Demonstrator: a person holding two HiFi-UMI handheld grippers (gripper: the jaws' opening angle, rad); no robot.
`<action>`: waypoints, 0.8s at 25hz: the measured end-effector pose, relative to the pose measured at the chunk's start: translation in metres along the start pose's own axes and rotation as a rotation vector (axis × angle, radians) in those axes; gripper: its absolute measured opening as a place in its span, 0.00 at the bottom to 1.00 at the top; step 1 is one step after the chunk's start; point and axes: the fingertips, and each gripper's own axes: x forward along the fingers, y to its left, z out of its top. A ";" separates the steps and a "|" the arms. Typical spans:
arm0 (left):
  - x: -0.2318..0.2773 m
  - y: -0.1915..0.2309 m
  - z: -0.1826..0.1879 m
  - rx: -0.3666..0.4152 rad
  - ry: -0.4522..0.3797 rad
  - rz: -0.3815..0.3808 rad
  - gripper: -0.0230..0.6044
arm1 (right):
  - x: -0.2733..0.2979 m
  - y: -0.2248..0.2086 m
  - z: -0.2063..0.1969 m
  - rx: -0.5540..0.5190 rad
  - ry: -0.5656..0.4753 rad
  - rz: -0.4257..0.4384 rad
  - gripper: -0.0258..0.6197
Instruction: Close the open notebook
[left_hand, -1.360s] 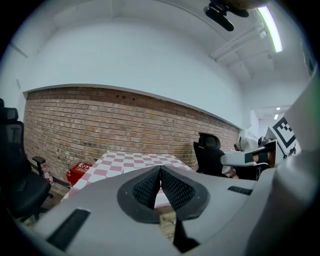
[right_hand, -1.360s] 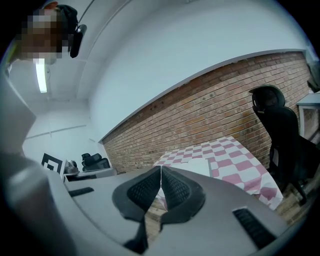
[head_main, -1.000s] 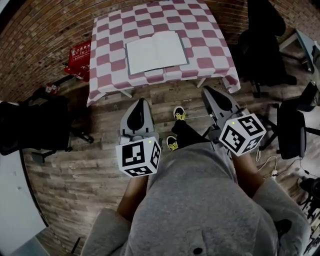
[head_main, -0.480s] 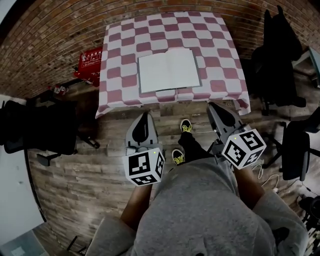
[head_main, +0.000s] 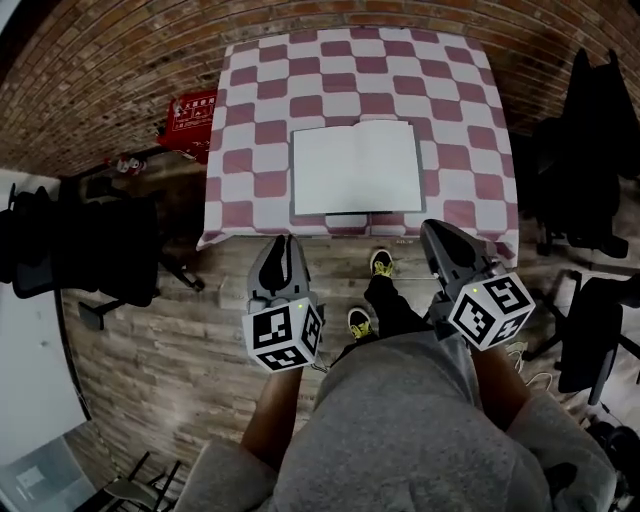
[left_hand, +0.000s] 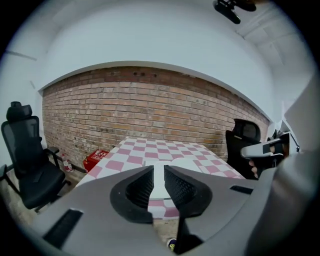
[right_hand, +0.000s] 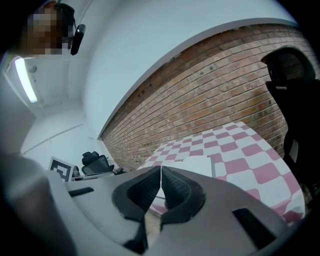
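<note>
The open notebook (head_main: 357, 167) lies flat with white pages up, near the front edge of the pink-and-white checked table (head_main: 250, 130). Both grippers hang over the wooden floor just short of that edge, pointing at the table. My left gripper (head_main: 284, 243) is below the notebook's left corner. In the left gripper view its jaws (left_hand: 159, 170) are opening: a narrow gap shows, with nothing in it, and the notebook (left_hand: 187, 162) lies beyond. My right gripper (head_main: 436, 230) is off the notebook's right corner. The right gripper view shows its tips (right_hand: 160, 170) touching, empty, with the notebook (right_hand: 198, 162) ahead.
A brick wall runs behind the table. A red box (head_main: 190, 120) sits on the floor at the table's left. Black office chairs stand at the left (head_main: 90, 250) and right (head_main: 590, 190). The person's yellow-laced shoes (head_main: 381, 264) are on the floor between the grippers.
The person has stepped toward the table. Both grippers have moved forward, and their tips now nearly reach the table's front edge. The notebook sits lower in the head view.
</note>
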 end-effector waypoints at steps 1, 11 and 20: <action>0.008 0.002 -0.004 -0.006 0.020 0.004 0.14 | 0.007 -0.006 0.000 0.004 0.011 -0.001 0.08; 0.077 0.011 -0.057 -0.082 0.189 0.049 0.35 | 0.034 -0.081 -0.017 0.057 0.110 -0.077 0.08; 0.114 0.025 -0.104 -0.124 0.317 0.112 0.42 | 0.054 -0.121 -0.053 0.130 0.198 -0.122 0.08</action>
